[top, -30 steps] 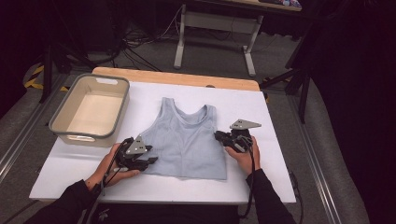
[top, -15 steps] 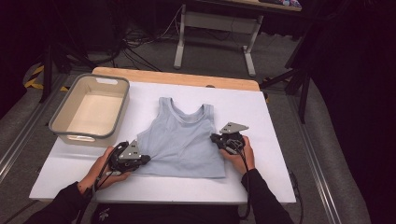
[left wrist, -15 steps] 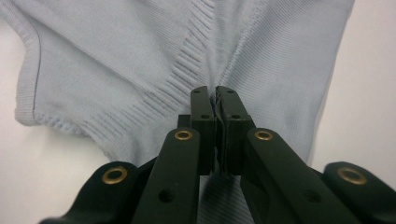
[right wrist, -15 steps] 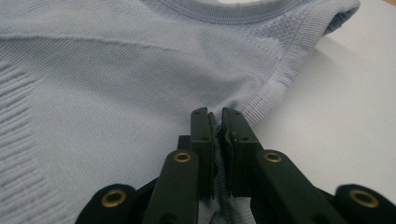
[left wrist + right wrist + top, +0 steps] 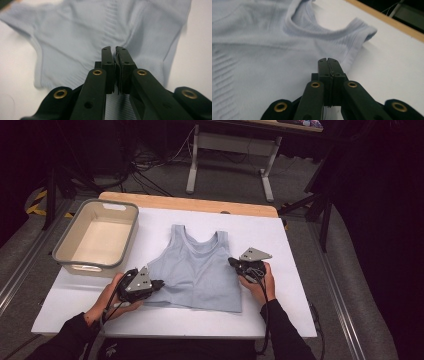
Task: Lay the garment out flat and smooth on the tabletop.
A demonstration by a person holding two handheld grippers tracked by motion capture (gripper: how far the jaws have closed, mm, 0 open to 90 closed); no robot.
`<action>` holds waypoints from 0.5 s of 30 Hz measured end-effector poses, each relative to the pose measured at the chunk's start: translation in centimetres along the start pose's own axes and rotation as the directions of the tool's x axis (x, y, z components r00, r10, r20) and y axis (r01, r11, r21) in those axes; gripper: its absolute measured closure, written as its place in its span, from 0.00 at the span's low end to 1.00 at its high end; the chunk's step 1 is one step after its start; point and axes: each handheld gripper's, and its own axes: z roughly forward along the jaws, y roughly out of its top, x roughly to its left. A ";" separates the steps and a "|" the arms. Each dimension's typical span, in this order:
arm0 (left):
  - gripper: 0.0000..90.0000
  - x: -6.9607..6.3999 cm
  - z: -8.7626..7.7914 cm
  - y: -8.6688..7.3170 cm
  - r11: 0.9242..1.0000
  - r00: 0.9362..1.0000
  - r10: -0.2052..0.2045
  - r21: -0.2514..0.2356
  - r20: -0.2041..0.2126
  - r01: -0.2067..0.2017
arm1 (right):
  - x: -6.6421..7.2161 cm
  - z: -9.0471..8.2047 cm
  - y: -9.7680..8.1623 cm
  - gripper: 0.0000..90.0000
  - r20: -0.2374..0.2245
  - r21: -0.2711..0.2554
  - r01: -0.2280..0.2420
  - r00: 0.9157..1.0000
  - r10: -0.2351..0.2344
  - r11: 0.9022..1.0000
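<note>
A pale blue tank top point(image 5: 197, 270) lies flat on the white table point(image 5: 280, 245), neck towards the far side. My left gripper point(image 5: 161, 283) lies low at the top's lower left side edge. In the left gripper view its jaws point(image 5: 115, 50) are shut on a pinch of the fabric point(image 5: 75, 37), and creases run towards them. My right gripper point(image 5: 231, 261) is at the right side edge, just below the armhole. Its jaws have just closed further and stand shut point(image 5: 328, 60) on the fabric's edge point(image 5: 262, 50).
A beige bin point(image 5: 95, 266) with a grey rim stands on the table's left side, close to the left hand. A wooden strip point(image 5: 190, 202) runs along the table's far edge. Behind it are desk legs and cables on the floor.
The left gripper's jaws have closed on the top's left edge. The right gripper has edged in to the right side edge and closed. Both hands have barely shifted.
</note>
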 end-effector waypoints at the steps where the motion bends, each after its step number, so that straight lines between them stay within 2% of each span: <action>1: 0.95 0.1 0.1 0.5 1.000 1.000 0.010 -0.013 -0.009 -0.010 | -0.1 0.1 0.3 1.00 -0.004 -0.007 0.006 1.000 -0.006 1.000; 2: 0.96 0.2 0.3 1.1 0.999 1.000 0.008 -0.032 -0.018 -0.009 | -0.1 0.2 0.7 1.00 -0.007 -0.012 0.015 1.000 -0.015 1.000; 3: 0.99 0.5 0.4 1.6 0.998 1.000 0.006 -0.057 -0.010 -0.006 | -0.1 0.5 1.1 1.00 -0.006 -0.013 0.022 1.000 -0.023 1.000; 6: 0.99 1.3 1.0 3.3 0.996 1.000 0.013 -0.093 -0.027 -0.015 | -0.2 1.7 1.9 1.00 -0.029 -0.006 0.036 0.999 -0.036 0.999; 7: 0.99 1.5 1.2 3.6 0.995 1.000 0.009 -0.104 -0.021 -0.011 | -0.2 2.1 2.0 1.00 -0.031 0.003 0.040 0.999 -0.040 0.999; 9: 0.99 2.2 2.5 4.6 0.997 0.998 0.035 -0.073 -0.050 -0.039 | -0.2 3.1 2.3 1.00 -0.047 0.024 0.056 0.997 -0.055 0.998; 11: 0.99 3.1 3.7 5.0 0.998 0.999 0.014 -0.065 -0.048 -0.017 | -0.4 3.8 2.3 1.00 -0.054 0.043 0.060 0.997 -0.057 0.997; 13: 0.97 4.0 5.2 5.2 1.000 0.998 0.002 -0.027 -0.060 -0.004 | -0.5 4.7 2.2 1.00 -0.061 0.066 0.055 0.997 -0.051 0.996; 15: 0.97 4.6 6.7 5.0 0.999 0.997 0.000 0.032 -0.075 0.002 | -0.4 5.6 2.1 1.00 -0.069 0.093 0.057 0.996 -0.051 0.994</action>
